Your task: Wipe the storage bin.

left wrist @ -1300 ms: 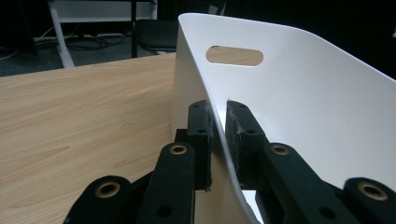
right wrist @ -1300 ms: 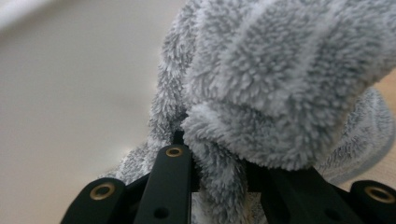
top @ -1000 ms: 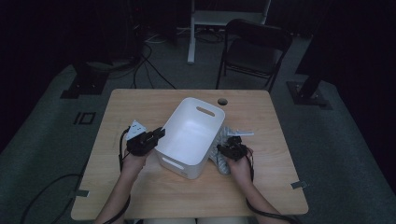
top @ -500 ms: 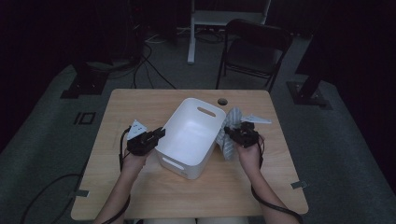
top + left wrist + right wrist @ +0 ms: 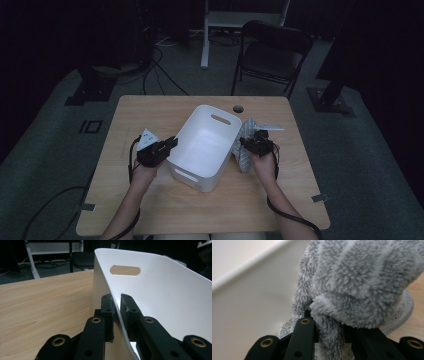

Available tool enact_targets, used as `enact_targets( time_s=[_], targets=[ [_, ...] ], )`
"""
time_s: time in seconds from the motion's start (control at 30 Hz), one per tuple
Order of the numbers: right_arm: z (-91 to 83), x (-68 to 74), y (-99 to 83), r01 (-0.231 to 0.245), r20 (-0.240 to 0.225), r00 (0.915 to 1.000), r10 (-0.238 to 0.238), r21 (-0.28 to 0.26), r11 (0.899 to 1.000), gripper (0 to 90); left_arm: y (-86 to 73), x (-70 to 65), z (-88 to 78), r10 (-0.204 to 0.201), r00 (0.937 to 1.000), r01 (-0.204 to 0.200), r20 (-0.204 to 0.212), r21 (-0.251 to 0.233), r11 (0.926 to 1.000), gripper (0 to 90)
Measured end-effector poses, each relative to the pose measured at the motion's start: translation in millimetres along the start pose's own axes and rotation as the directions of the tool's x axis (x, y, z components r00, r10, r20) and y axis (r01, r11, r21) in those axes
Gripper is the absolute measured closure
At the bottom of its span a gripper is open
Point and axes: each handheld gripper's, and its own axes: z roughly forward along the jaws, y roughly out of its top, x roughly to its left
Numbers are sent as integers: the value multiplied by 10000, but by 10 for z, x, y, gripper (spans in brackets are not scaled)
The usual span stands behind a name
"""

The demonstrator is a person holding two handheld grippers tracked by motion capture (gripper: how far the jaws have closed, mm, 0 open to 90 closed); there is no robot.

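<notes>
White plastic bin [image 5: 205, 147] sits mid-table [image 5: 150, 210] in the high view, our left gripper [image 5: 161, 148] at its left wall, our right gripper [image 5: 252, 143] lifting a grey fleecy slipper [image 5: 244, 156] beside its right wall. Left gripper view: jaws pinched narrow on the bin's rim [image 5: 117, 307]. Right gripper view: jaws clamped on the slipper's fuzzy fabric [image 5: 352, 285], bin wall just behind.

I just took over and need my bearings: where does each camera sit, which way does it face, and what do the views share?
High view: above the person's side, looking forward and down on the table; forearms, left gripper and right gripper show.
Left gripper view: rides the left gripper, looking along its jaws clamped on the white bin wall.
Right gripper view: rides the right gripper, jaws shut on grey fluffy cloth.
Shared: the bin and the table.
</notes>
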Motion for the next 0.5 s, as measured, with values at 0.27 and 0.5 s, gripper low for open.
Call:
enact_targets(
  time_s=[0.27,0.5],
  targets=[
    [185,-91,-129,-133,-30,9999,136,749,9971,779,6,0,4,16,10000,-16,48,68,10000,813],
    [295,-161,-243,-133,-326,9993,177,1307,9913,778,12,-5,9,-141,9998,142,-165,91,9999,811]
  ],
)
